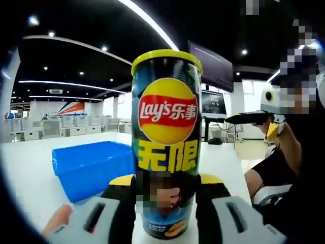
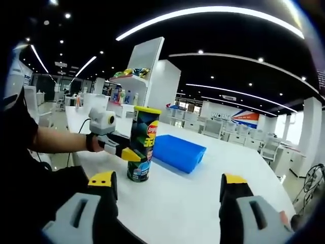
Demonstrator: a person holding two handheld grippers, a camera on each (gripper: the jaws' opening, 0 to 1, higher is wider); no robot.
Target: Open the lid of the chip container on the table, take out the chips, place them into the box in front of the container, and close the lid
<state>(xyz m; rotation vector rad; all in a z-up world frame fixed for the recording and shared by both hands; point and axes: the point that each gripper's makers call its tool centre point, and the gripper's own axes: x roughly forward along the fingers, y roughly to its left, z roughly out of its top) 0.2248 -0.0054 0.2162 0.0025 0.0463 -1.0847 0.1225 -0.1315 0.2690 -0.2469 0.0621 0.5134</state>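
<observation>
A tall Lay's chip can stands upright on the white table, its yellow lid on. My left gripper holds the can low down, one yellow-tipped jaw pressed to each side. The right gripper view shows that same can with the left gripper reaching in from the left. The blue box lies just behind the can, also seen as the blue box. My right gripper hangs open and empty, well short of the can. It appears as the right gripper at the right.
A person's arm and body are at the left, beside the table. A shelf with goods stands behind the can. A monitor and rows of desks and chairs fill the background.
</observation>
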